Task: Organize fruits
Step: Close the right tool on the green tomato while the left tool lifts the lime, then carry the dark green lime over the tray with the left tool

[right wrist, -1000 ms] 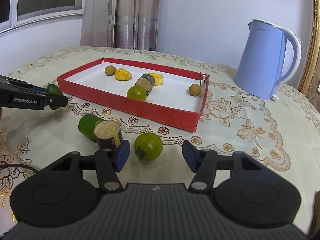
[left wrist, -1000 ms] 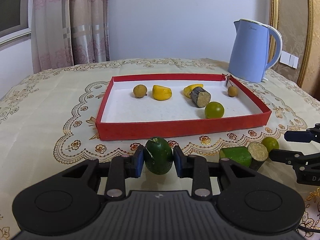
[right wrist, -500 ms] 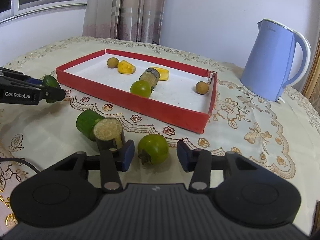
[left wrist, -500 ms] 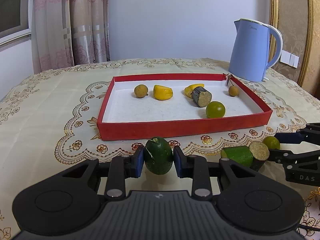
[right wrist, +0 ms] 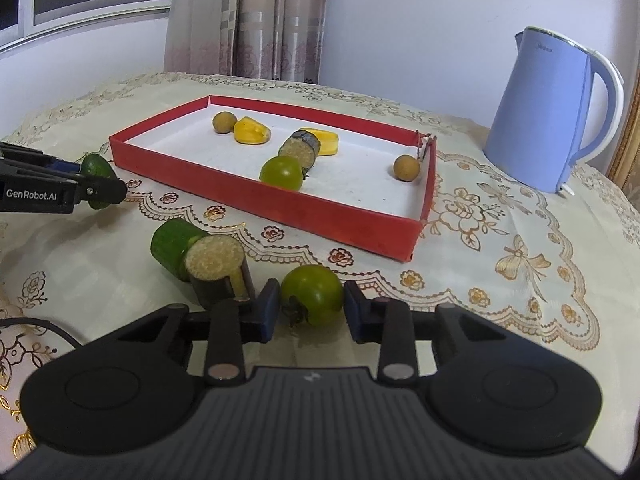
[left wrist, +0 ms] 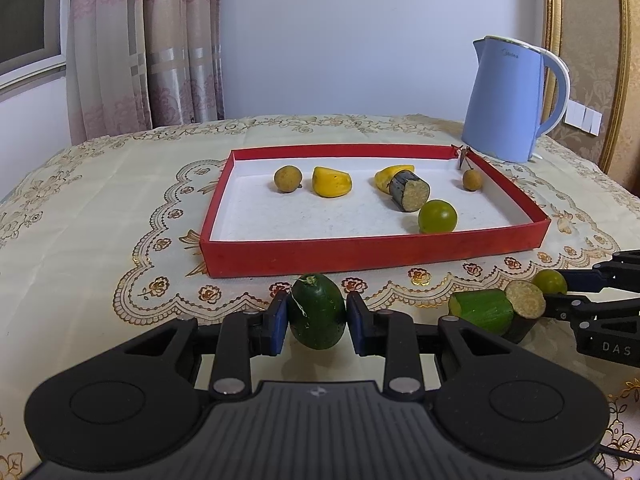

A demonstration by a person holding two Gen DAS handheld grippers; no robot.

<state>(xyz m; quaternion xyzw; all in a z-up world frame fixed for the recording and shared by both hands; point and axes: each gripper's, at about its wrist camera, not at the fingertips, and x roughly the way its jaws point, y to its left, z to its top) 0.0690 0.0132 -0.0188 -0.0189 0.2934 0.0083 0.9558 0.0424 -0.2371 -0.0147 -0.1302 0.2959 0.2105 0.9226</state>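
My left gripper (left wrist: 317, 318) is shut on a dark green oval fruit (left wrist: 316, 304), just in front of the red tray (left wrist: 360, 254). The right wrist view shows that gripper (right wrist: 105, 189) at the left with the fruit (right wrist: 94, 166). My right gripper (right wrist: 310, 310) is closing its jaws on a green tomato (right wrist: 314, 290) that rests on the cloth, and both pads touch its sides. The tray (right wrist: 280, 204) holds two brown round fruits, two yellow pieces, a dark cut piece and another green tomato (right wrist: 281, 172).
A green cut piece (right wrist: 170, 246) and a dark cut piece (right wrist: 216, 268) lie touching each other just left of my right gripper. A blue kettle (right wrist: 548, 112) stands at the back right beyond the tray. An embroidered cloth covers the table.
The right gripper's jaws have drawn in from wide apart onto the green tomato. The left gripper and its fruit have stayed put.
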